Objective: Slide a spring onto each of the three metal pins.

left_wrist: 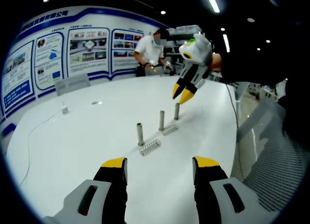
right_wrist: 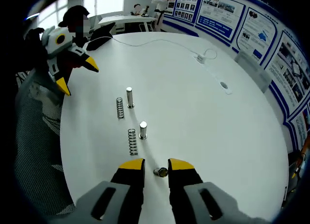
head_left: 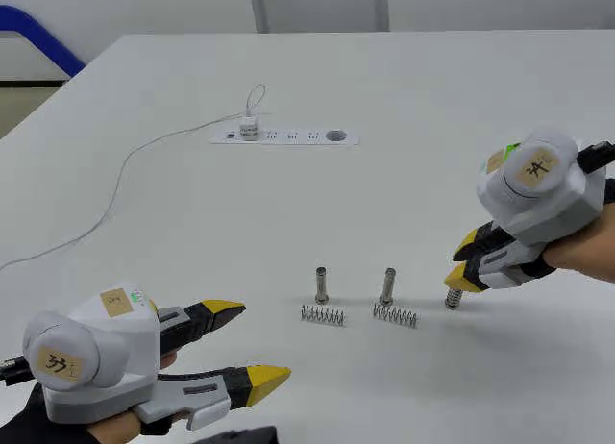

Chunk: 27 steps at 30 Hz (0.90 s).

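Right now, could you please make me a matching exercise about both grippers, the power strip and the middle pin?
1. left gripper
2. right gripper
3. power strip
4. middle pin

a. bare, a spring lying beside it
b. jaws wide apart, empty
c. far side, white plug in it
d. jaws either side of the right-hand pin

Pairs: 1-b, 2-d, 3-c, 4-a.

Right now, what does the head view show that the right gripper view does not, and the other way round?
Head view: the right gripper from outside, white housing included, its tips just above the third pin. Right gripper view: wall display boards and a person at the far desks. Both: the left gripper, the two bare pins with springs lying beside them, the third pin, and the power strip.
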Available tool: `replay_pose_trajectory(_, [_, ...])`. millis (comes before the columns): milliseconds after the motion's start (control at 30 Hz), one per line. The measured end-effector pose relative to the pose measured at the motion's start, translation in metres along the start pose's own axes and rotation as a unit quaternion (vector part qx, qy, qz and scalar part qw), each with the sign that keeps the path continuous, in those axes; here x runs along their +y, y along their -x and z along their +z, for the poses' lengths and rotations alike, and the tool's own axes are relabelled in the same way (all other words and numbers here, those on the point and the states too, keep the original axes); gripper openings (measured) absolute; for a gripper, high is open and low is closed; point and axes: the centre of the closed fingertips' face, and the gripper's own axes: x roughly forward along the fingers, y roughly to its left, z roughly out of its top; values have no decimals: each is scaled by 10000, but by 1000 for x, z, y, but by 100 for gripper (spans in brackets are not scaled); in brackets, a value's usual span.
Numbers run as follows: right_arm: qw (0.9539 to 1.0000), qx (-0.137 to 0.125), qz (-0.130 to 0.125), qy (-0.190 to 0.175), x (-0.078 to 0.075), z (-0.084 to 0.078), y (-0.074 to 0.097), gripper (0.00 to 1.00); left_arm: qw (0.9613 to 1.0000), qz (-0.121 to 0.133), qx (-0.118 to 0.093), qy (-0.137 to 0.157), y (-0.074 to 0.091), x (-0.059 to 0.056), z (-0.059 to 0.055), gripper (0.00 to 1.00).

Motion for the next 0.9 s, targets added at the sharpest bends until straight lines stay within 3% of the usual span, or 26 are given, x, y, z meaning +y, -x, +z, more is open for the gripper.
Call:
replay_pose_trajectory(133, [9999, -66, 124, 95, 10, 9, -6, 20, 10000, 8, -5, 3, 0, 1, 0, 56])
replay_pose_trajectory(400, [9988, 68, 420, 237, 31, 1, -32, 18, 10000, 17, -4, 4, 1, 2, 0, 56])
replay_pose_trajectory(600, [9982, 185, 507, 259, 36, -8, -50, 17, 10000, 15, 1, 12, 1, 3, -1, 56])
replay_pose_trajectory(900, [9974, 312, 533, 362, 40, -16, -64, 16, 10000, 28, -3, 16, 1, 3, -1, 56])
